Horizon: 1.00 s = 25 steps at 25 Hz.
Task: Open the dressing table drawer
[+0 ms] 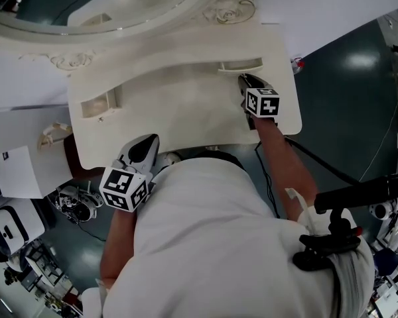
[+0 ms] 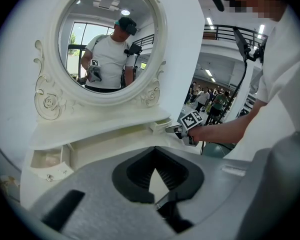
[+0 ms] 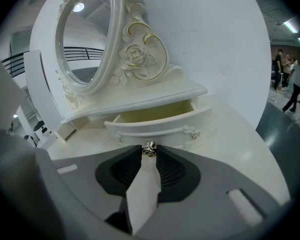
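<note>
The white dressing table [image 1: 186, 111] has a small right-hand drawer [image 3: 160, 126], seen pulled partly out with its pale inside showing. My right gripper [image 3: 149, 153] is shut on the drawer's metal rose knob [image 3: 149, 149], the pads pinching it from both sides. From the head view, the right gripper [image 1: 245, 83] sits at the drawer [image 1: 240, 65] under the shelf. The left gripper [image 1: 144, 146] hovers over the table's front left edge, away from the drawers. In its own view the left gripper [image 2: 155, 170] is shut with nothing held, and the right gripper [image 2: 176, 130] shows at the drawer [image 2: 160, 125].
An oval mirror [image 2: 110, 39] in a carved frame stands at the table's back. A second small drawer [image 1: 96, 105] at the left also stands open. Cables, shoes and paper [image 1: 16, 171] lie on the floor to the left of the table.
</note>
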{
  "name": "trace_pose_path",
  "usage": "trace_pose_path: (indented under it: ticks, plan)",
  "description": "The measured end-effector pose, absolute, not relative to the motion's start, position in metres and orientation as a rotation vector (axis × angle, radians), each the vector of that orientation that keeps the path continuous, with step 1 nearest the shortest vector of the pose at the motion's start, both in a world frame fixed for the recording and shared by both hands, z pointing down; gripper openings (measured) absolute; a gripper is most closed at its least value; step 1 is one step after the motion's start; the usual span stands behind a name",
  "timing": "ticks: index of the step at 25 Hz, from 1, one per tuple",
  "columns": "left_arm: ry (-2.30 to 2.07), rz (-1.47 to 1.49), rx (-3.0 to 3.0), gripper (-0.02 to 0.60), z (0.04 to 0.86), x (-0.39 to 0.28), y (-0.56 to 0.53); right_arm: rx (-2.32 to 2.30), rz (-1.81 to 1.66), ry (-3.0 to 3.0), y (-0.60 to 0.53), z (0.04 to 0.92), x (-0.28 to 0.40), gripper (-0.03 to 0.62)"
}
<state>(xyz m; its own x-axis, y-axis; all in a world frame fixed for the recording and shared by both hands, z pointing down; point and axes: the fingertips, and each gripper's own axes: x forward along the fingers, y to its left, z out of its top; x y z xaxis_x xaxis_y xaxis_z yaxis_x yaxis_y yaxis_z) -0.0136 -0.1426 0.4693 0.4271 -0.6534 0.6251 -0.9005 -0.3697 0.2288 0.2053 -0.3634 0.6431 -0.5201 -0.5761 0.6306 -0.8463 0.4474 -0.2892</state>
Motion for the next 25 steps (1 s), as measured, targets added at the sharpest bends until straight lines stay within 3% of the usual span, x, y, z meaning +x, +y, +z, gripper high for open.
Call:
trace_pose_path:
  ticks: [25]
  plan:
    - [-1.291,0.585,2.144,0.003,0.472,-0.009,-0.133,1.218,0.833,-2.240,-0.339,0.644,0.209,0.094]
